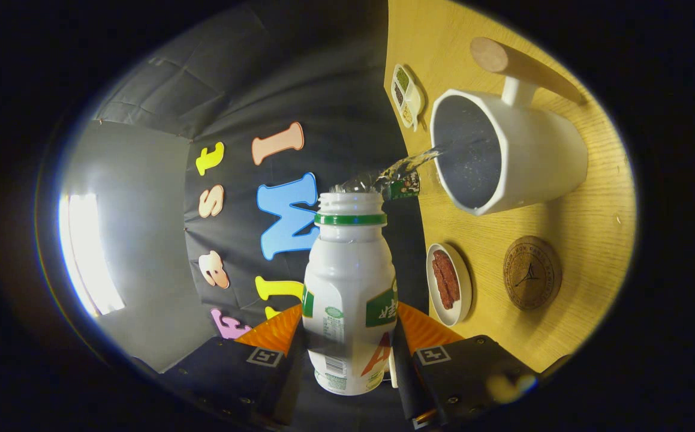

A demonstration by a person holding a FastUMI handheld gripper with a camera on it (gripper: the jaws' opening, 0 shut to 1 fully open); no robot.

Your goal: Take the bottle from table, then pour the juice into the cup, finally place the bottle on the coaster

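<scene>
Gripper view, catalogued as seen, with the whole scene rolled a quarter turn so that the table (569,312) stands on edge.

Item 1. Gripper (347,345): both fingers (425,330) are closed against the lower body of the bottle, one pressed on each side, so the gap between them is set to the bottle's width. Square printed markers are carried on the finger blocks.

Item 2. Bottle (350,300): white plastic, green collar ring (350,219) below the threaded neck, green and orange label patches. It is held between the fingers with its uncapped mouth pointing away from the camera and tipped toward the cup.

Item 3. Juice stream (404,168): a clear, glinting liquid is seen leaving the bottle's mouth and arcing across into the cup's opening.

Item 4. Cup (521,156): white outside, dark speckled inside, fitted with a long wooden handle (521,63) on a white stem. It is set on the table beyond the bottle's mouth, its opening facing the stream.

Item 5. Coaster (532,273): round, dark brown, embossed with a ring of lettering and a central mark. It lies flat on the table beside the cup, apart from it, with nothing on it.

Item 6. Small white dish (449,285) holding reddish-brown strips: placed near the table's edge, next to the coaster.

Item 7. Divided white tray (406,96) with green and dark fillings: placed at the table's edge beyond the cup.
</scene>
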